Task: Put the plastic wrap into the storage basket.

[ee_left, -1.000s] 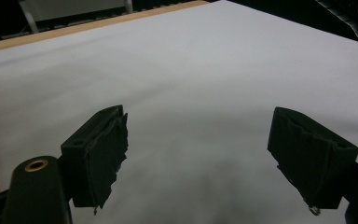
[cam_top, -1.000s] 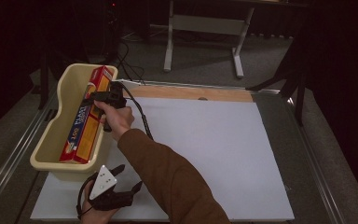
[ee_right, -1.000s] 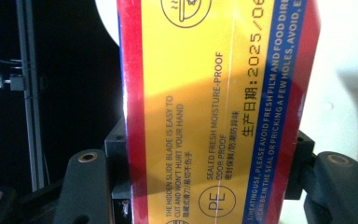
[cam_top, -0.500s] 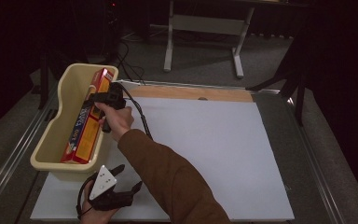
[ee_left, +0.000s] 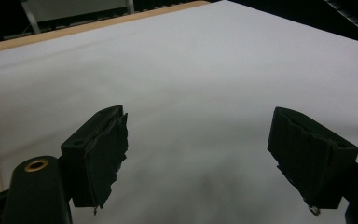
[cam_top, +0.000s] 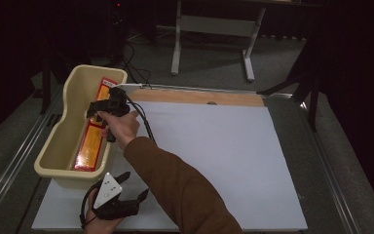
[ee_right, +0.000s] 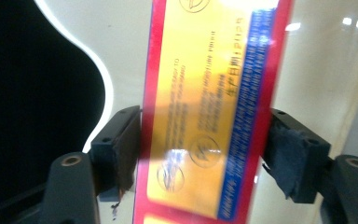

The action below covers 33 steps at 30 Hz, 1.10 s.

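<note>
The right gripper is hanging over the cream tub, which is sitting at the left edge of the surface. Its jaws are standing either side of the long red and yellow box, and they have just been opening. In the right gripper view the box is running straight up between the jaws, lengthwise along the tub's floor. The left pad is lying right at the box's red edge and the right pad just beside the other edge; whether either is touching cannot be told, but the jaws are standing wide and are not squeezing the box. Below the gripper the box is lying in the tub, its far end leaning toward the tub's rear wall and its near end reaching toward the front wall.

The left gripper is resting low over the white sheet near the person's side, just in front of the tub's front wall. Its jaws are spread wide apart with nothing between them, and in the left gripper view bare white surface is showing between the pads.
</note>
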### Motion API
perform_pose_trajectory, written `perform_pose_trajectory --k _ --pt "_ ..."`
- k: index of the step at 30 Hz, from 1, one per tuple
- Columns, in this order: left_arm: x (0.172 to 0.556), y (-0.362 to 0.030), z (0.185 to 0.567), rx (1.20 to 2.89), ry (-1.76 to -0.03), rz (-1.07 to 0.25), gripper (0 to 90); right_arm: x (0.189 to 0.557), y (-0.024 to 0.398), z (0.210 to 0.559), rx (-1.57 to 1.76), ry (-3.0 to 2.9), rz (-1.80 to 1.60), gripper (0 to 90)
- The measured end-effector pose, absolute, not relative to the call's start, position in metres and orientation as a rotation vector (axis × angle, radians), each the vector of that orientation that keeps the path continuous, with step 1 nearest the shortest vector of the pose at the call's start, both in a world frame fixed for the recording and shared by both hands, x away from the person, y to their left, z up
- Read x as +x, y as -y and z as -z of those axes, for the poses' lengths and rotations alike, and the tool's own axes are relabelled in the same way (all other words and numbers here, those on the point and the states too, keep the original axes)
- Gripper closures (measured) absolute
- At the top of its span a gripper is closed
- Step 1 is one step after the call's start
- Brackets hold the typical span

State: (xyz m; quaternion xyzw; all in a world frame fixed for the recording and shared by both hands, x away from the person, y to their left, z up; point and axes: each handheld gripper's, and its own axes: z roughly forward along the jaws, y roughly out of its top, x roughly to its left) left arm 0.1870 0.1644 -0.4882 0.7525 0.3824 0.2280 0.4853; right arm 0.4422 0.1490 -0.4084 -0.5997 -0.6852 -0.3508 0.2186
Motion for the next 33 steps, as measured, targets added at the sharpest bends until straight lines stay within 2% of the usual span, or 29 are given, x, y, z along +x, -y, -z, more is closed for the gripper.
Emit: perform_pose_trajectory --k 3,14,23,33 --pt "0.187 -0.164 0.488 1.829 -0.932 -0.555 19.7 0.442 -0.146 0.402 -1.604 1.831 1.004 25.5" --pt "0.188 -0.163 0.489 1.831 -0.933 -0.560 19.6 0.442 -0.120 0.383 -1.471 1.904 1.067 33.4" --pt "0.188 -0.166 0.488 1.822 -0.950 -0.575 19.6 0.430 -0.089 0.370 -1.342 2.056 1.228 33.8" --pt "0.189 -0.166 0.489 1.823 -0.961 -0.590 19.6 0.404 -0.031 0.366 -1.155 2.445 1.399 34.2"
